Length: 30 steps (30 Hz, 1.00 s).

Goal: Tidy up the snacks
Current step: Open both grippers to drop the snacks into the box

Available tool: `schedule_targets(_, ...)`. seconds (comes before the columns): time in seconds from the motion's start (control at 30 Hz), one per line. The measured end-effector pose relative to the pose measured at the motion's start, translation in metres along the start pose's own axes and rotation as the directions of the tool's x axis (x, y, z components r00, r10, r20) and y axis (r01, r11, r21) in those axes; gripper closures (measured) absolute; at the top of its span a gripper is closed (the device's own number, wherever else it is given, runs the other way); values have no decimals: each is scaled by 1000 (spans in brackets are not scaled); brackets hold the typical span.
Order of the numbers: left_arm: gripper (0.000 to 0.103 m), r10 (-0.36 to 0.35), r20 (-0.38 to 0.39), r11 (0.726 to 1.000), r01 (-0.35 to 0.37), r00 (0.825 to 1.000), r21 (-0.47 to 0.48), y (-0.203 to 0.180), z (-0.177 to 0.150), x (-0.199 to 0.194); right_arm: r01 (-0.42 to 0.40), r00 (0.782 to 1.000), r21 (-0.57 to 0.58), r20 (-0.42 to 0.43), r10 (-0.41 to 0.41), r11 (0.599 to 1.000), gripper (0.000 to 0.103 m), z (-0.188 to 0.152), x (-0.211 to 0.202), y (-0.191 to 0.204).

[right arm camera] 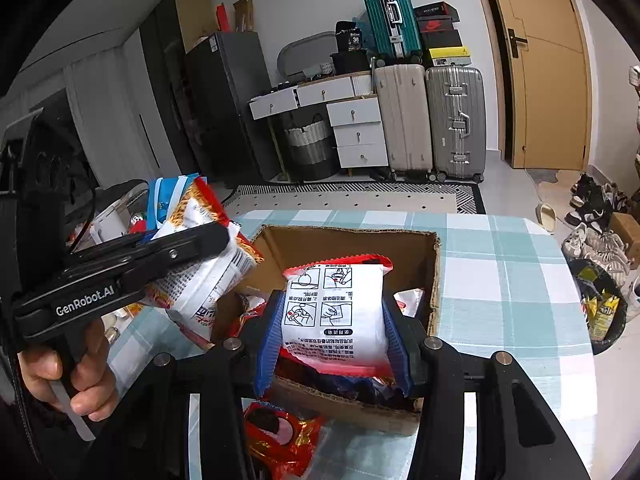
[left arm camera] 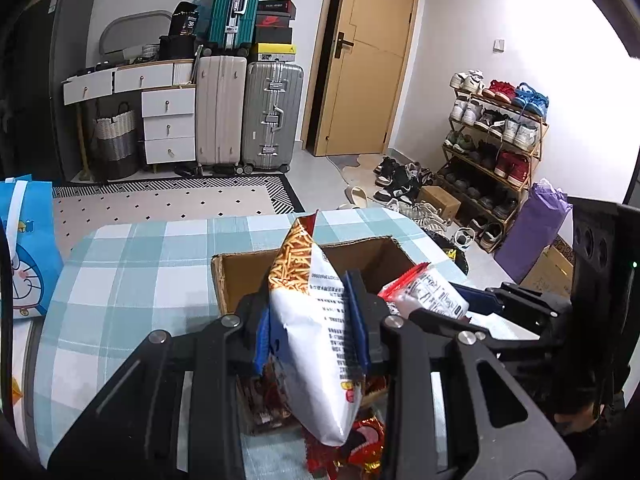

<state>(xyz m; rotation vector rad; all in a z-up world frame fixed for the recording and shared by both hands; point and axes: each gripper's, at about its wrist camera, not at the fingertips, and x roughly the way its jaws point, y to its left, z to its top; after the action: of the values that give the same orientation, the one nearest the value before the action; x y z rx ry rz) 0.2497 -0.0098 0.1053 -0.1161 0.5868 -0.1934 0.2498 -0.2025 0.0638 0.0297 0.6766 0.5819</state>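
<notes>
Above the cardboard box (right arm camera: pixel 434 280), each gripper clamps a crinkled white, red-edged snack packet (right arm camera: pixel 336 312).

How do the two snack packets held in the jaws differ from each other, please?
The stick snack bag, in the left gripper, is tall and stands on edge, its top printed with orange sticks. The red-edged packet, in the right gripper, is squarer and faces its camera flat, showing line-drawn instruction panels. Both have white printed backs and are clamped over the cardboard box.
</notes>
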Motion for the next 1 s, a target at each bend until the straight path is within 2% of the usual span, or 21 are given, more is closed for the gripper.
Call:
schedule_targets(0.43,72,25,-55,999,-24,998,24,2,5,48,19,1000,14,-13,-18,1000,55,0,19,-7)
schedule_targets(0.53,56,46,-52,998,-44,998,40,1,4,45,32,999,23,-12,-32,999,53,1,16,-11)
schedule_targets(0.6,28,64,-31,997,-62,997,44,2,2,37,39,999,26,-11,-39,999,51,1,12,-14)
schedule_targets(0.67,15,76,-6,996,-76,997,40,4,-1,27,47,999,32,-3,-47,998,46,0,5,-15)
schedule_targets(0.73,15,83,-2,996,-83,997,39,4,-4,17,50,999,38,5,-50,998,26,-3,-4,-18)
schedule_targets(0.83,0,106,-1,994,-106,994,30,6,-11,4,68,997,55,23,-69,996,6,-8,-17,-22)
schedule_targets(0.9,1,117,15,993,-117,993,30,7,-19,-9,76,997,63,22,-77,995,2,-11,-24,-24)
schedule_targets(1.0,1,136,9,990,-137,991,19,10,-32,-23,90,996,84,14,-91,992,1,-19,-33,-27)
